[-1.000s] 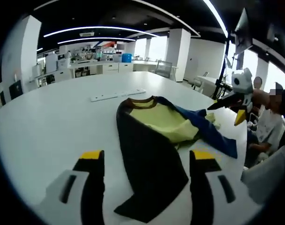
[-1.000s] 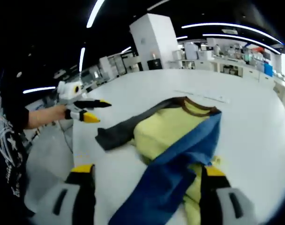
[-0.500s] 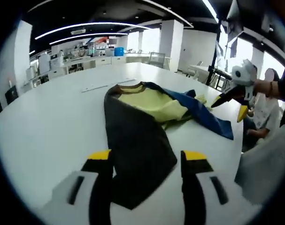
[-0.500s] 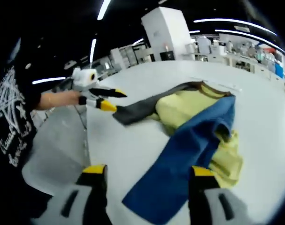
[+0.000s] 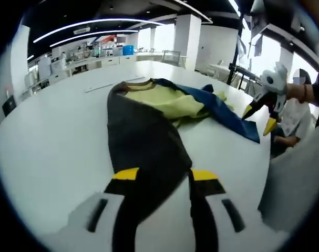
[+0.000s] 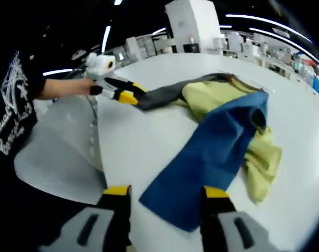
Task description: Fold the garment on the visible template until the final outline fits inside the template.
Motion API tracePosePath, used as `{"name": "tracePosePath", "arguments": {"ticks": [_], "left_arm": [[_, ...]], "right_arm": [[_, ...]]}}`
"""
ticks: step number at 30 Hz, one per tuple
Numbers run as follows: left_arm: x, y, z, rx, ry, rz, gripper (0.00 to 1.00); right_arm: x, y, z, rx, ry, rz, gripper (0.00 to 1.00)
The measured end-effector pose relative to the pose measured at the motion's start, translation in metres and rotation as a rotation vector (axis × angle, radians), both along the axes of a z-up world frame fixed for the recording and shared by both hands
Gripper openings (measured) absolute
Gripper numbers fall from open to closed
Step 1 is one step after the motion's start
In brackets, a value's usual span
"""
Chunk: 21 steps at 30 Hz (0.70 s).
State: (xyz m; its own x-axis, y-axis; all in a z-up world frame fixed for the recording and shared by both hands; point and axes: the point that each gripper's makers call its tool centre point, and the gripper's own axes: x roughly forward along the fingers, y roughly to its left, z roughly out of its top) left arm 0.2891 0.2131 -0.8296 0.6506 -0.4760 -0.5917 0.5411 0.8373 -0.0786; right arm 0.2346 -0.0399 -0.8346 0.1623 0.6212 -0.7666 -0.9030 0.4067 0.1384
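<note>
Garment is lying spread on the white table, near the table's edge on the person's side. It is a yellow body with one dark grey sleeve and one blue sleeve.

Left gripper is sitting with jaws apart on either side of the grey sleeve's end; the cloth is running down between the yellow tips. Can't tell if the tips are touching the fabric. In the right gripper view the same gripper is sitting right at the grey sleeve tip, by the table edge.

Right gripper is also open, jaws straddling the blue sleeve's cuff end just beside the table's near edge. In the left gripper view it is hanging at the blue sleeve's end, tips just beside the cloth.

Wide bare tabletop is lying to the far side and beyond the collar. A pale strip is lying on the table past the collar.
</note>
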Motion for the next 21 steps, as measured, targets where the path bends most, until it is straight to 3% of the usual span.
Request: {"name": "tracePosePath", "arguments": {"ticks": [5, 7, 12, 21], "left_arm": [[-0.002, 0.005, -0.007, 0.023, 0.012, 0.005, 0.26], [-0.003, 0.005, -0.008, 0.043, 0.008, 0.0, 0.25], [-0.004, 0.005, -0.009, 0.081, 0.016, -0.026, 0.24], [-0.006, 0.002, -0.01, 0.161, 0.002, -0.068, 0.22]], "right_arm": [[-0.006, -0.003, -0.008, -0.079, -0.05, 0.072, 0.4], [-0.006, -0.004, -0.011, -0.09, -0.052, 0.062, 0.36], [-0.004, -0.006, -0.012, -0.128, -0.085, 0.113, 0.34], [-0.003, -0.004, -0.013, -0.123, -0.093, 0.115, 0.27]]}}
